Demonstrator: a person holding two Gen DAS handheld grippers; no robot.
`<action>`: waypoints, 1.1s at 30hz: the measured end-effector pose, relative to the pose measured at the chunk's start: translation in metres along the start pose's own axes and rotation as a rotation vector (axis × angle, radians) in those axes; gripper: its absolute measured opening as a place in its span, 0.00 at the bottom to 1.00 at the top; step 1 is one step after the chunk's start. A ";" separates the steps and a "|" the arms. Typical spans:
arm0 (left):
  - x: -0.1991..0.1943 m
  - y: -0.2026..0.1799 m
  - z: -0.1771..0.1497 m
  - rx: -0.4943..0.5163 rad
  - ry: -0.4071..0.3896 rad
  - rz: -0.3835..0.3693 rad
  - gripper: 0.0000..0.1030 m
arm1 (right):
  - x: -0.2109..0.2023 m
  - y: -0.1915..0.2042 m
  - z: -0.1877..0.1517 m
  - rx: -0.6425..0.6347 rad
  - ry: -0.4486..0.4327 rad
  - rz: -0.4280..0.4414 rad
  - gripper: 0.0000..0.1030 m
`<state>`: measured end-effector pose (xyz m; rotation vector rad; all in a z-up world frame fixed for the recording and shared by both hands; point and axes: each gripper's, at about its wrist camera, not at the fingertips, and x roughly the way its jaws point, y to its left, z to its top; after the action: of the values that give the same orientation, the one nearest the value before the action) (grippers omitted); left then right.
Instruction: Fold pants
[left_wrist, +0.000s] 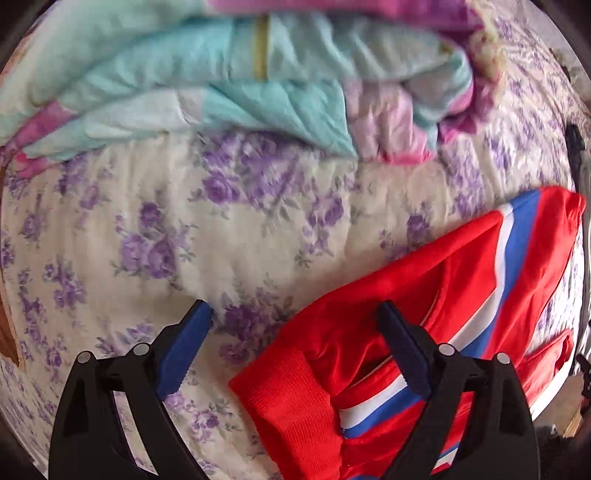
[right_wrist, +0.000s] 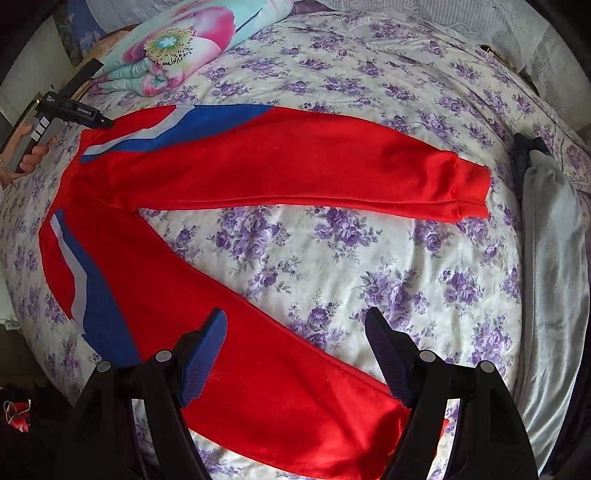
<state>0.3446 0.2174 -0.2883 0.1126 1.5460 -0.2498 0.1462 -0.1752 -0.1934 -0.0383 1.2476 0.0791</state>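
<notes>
— Right wrist view first: what is seen of the pants?

— Red pants (right_wrist: 280, 166) with blue and white side stripes are laid flat on a bedsheet (right_wrist: 332, 266) printed with purple flowers. The waist is turned to the left of the scene, and the two legs are spread apart in a V, with bare sheet shown between them. The far leg is stretched to the right and ended in a cuff; the near leg is run down toward the right gripper (right_wrist: 295, 354).

— How is that gripper held?

— Its blue-padded fingers (right_wrist: 205, 354) are set wide apart, and nothing is clamped. The lower part of the near leg is framed between them.

— And the other gripper?

— The left gripper (right_wrist: 70, 110) is seen at the far left, gripped in a hand (right_wrist: 31, 155), its tip placed by the waistband. From the left wrist view, the left gripper (left_wrist: 295, 347) is likewise spread open and nothing is clamped; one finger (left_wrist: 404, 350) is shown over the red fabric (left_wrist: 424, 295) near the ribbed waistband, the other over bare sheet (left_wrist: 184, 229).

— What else is lying on the bed?

— A folded teal and pink quilt (left_wrist: 221, 74) is piled at the far side in the left wrist view. A pale grey blanket (right_wrist: 550, 258) is draped along the right edge, with a dark garment (right_wrist: 526, 151) touching its far end.
</notes>
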 end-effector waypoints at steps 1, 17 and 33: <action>0.009 -0.007 -0.005 0.037 0.012 0.020 0.83 | 0.003 0.002 0.004 -0.016 0.001 -0.001 0.75; -0.005 -0.024 -0.040 -0.033 -0.175 0.110 0.33 | 0.076 -0.227 0.100 0.497 -0.009 -0.151 0.75; 0.003 -0.040 -0.041 -0.027 -0.146 0.187 0.33 | 0.097 -0.216 0.048 0.472 0.055 -0.222 0.26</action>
<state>0.2960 0.1875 -0.2892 0.2116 1.3829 -0.0873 0.2397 -0.3836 -0.2736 0.2308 1.2828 -0.4112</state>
